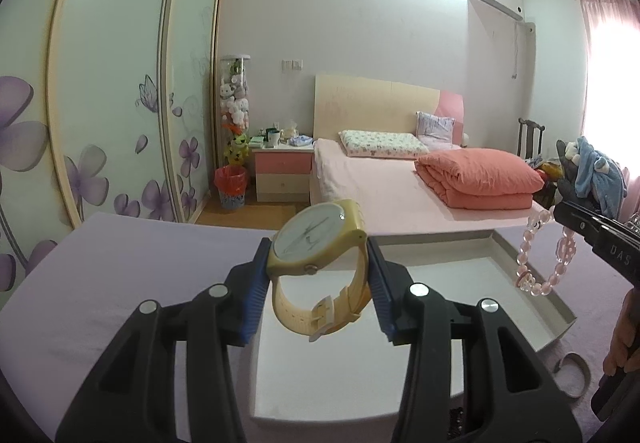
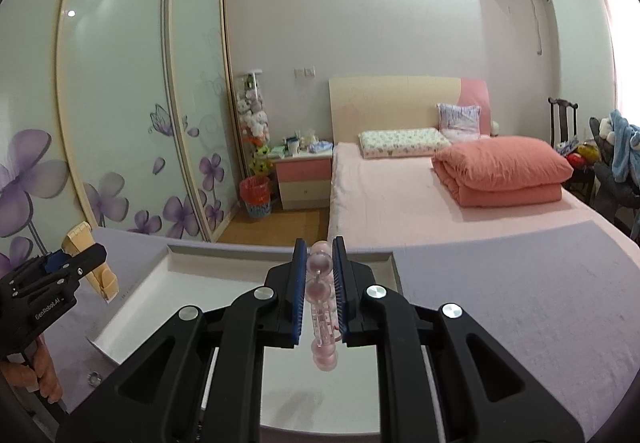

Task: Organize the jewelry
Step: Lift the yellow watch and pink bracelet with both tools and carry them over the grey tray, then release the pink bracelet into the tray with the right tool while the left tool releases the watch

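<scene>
A yellow wristwatch (image 1: 316, 243) with a white dial and buckled strap hangs between the blue pads of my left gripper (image 1: 318, 275), which is shut on it above a white tray (image 1: 532, 307). From the right wrist view the same watch (image 2: 86, 263) shows at the far left, in the left gripper (image 2: 76, 261). My right gripper (image 2: 320, 283) is shut on a pink bead bracelet (image 2: 322, 307), also over the white tray (image 2: 160, 283). The bracelet (image 1: 544, 255) dangles from the right gripper (image 1: 560, 213) at the right edge of the left wrist view.
The tray lies on a lavender cloth (image 1: 120, 275) covering the table. A small ring-shaped item (image 1: 574, 371) lies on the cloth near the tray, and another small ring (image 2: 94, 378) at lower left. Behind stand a pink bed (image 2: 420, 203), a nightstand and sliding wardrobe doors.
</scene>
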